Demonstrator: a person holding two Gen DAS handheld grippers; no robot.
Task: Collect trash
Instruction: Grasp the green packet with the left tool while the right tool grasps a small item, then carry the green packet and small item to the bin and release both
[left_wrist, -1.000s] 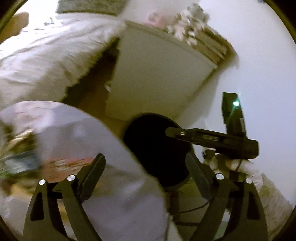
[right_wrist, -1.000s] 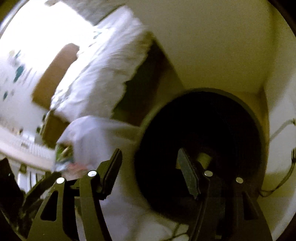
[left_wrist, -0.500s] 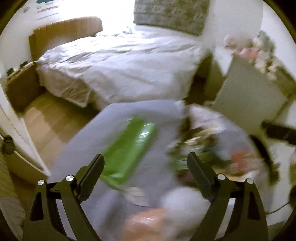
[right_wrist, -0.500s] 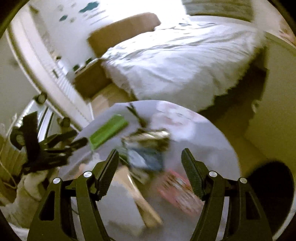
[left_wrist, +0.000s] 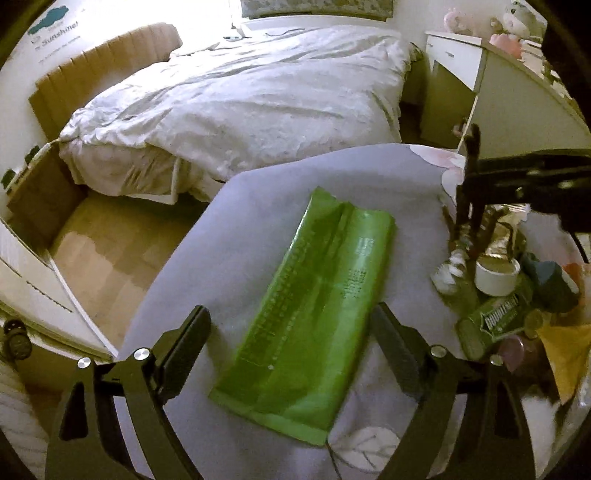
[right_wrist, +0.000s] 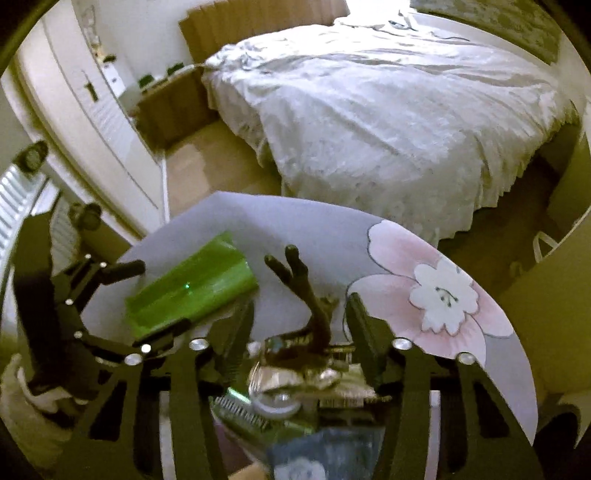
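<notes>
Both claws hang spread and empty above the table (left_wrist: 258, 206): left gripper (left_wrist: 291, 343) straddles the green wrapper (left_wrist: 314, 306), right gripper (right_wrist: 299, 325) brackets a dark twig (right_wrist: 314, 306) atop the trash pile (left_wrist: 509, 295).

Dim, yellow-tinted; window glare top; fisheye edges warped; foreground perhaps blurred.

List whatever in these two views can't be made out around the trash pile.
- Trash pile, right wrist view: its near part is blurred and hidden behind the right tongs; single items can't be named.
- Pile's right side, left wrist view: cut off by the frame edge.
- Green packet: its print is too small to read.
- Dark twig: its base is buried in the pile.
- Left tongs: whether they touch the packet is unclear.
</notes>
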